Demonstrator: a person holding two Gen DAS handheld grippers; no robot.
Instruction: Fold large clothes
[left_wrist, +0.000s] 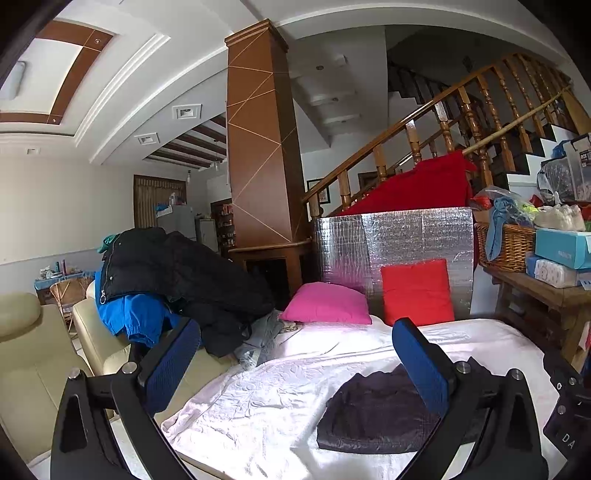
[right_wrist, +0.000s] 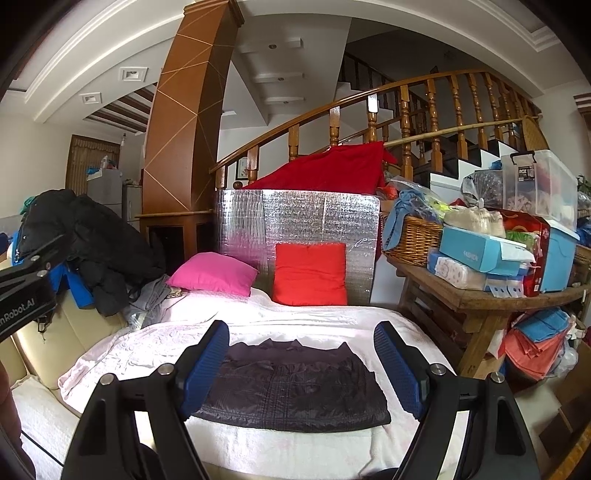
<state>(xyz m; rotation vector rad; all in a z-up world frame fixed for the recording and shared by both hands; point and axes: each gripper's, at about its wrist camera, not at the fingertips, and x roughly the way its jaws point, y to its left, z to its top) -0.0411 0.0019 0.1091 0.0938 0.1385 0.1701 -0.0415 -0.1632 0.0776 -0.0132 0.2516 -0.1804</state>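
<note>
A dark purple quilted garment (right_wrist: 295, 387) lies folded into a flat rectangle on the white bedspread (right_wrist: 147, 347). My right gripper (right_wrist: 301, 332) hovers over its near side, open, with nothing between the blue pads. In the left wrist view the same garment (left_wrist: 373, 410) lies low and to the right. My left gripper (left_wrist: 295, 332) is open and empty, held left of the garment. A heap of black and blue jackets (left_wrist: 166, 280) is piled at the left end of the bed; in the right wrist view the heap (right_wrist: 92, 247) sits at far left.
A pink cushion (right_wrist: 212, 273) and a red cushion (right_wrist: 310, 273) lean at the head of the bed against a silver foil panel (right_wrist: 295, 221). A wooden side table (right_wrist: 480, 295) loaded with boxes and a wicker basket (right_wrist: 413, 236) stands at right. A cream sofa (left_wrist: 29, 354) is left.
</note>
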